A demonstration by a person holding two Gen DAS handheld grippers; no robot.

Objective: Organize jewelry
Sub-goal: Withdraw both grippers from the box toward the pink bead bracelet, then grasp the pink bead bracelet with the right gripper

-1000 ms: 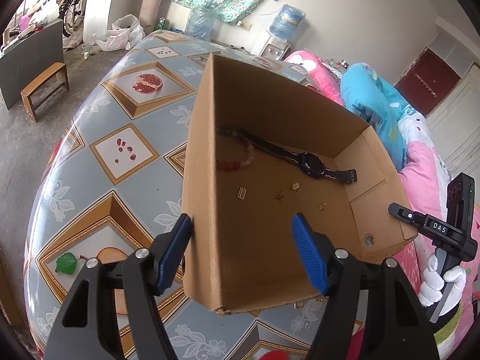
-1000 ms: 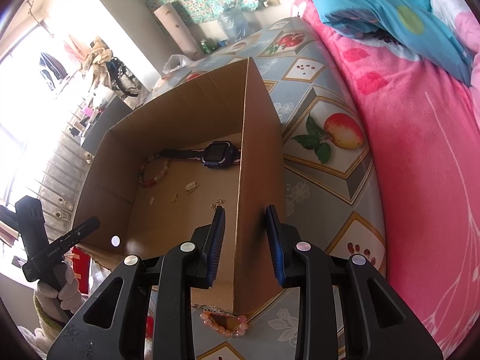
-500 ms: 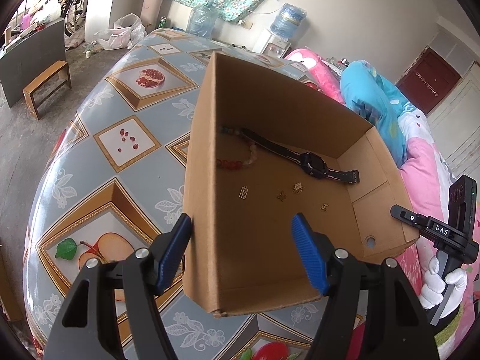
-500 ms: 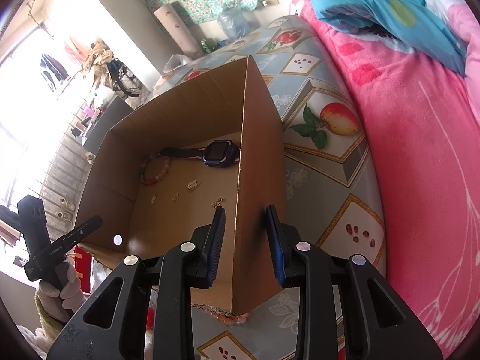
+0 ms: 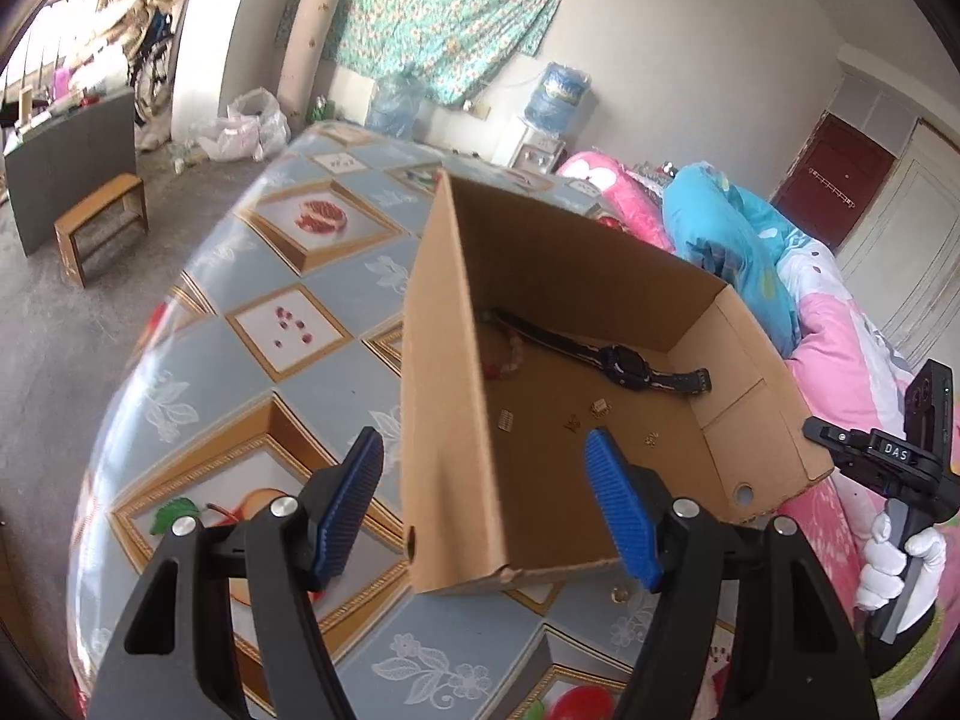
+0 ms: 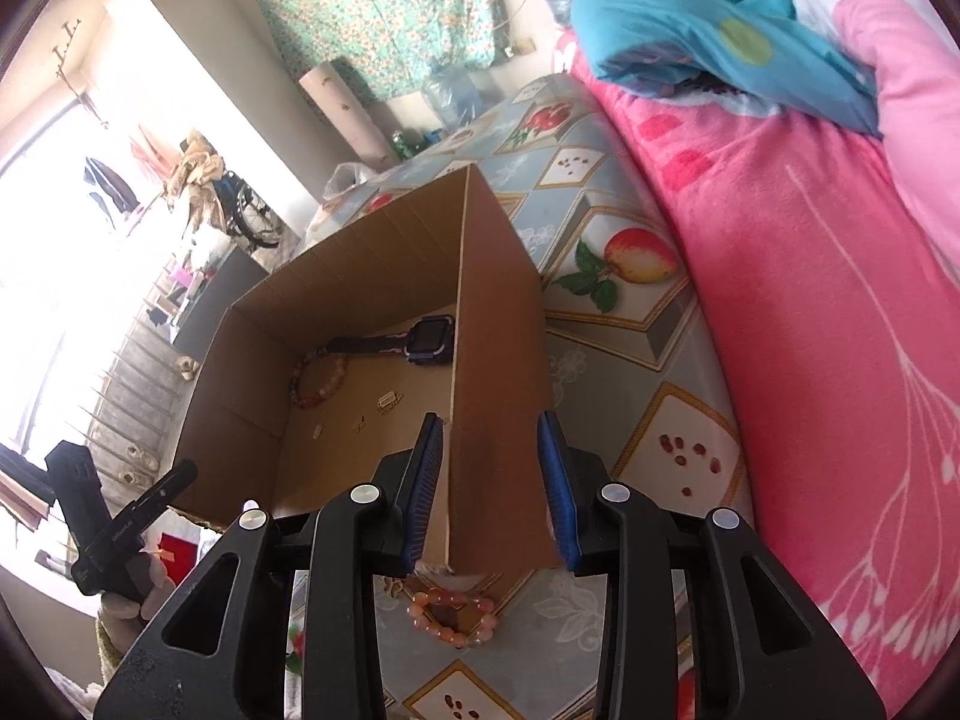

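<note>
Cardboard box (image 5: 576,276) stood open-topped on the fruit-print tabletop | dark watch (image 5: 624,357) lay flat by the far wall, strap stretched out | beaded bracelet (image 6: 318,381) curled beside its strap end | small gold pieces (image 5: 600,405) lay scattered mid-floor | pink bead bracelet (image 6: 453,618) sat outside, just beside the box's near corner

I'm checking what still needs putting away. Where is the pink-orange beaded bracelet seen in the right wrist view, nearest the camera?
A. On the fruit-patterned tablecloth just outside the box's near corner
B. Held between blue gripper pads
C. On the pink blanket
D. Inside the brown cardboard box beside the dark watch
A: the pink-orange beaded bracelet lies on the fruit-patterned tablecloth, outside the brown cardboard box, by its near corner.
</note>
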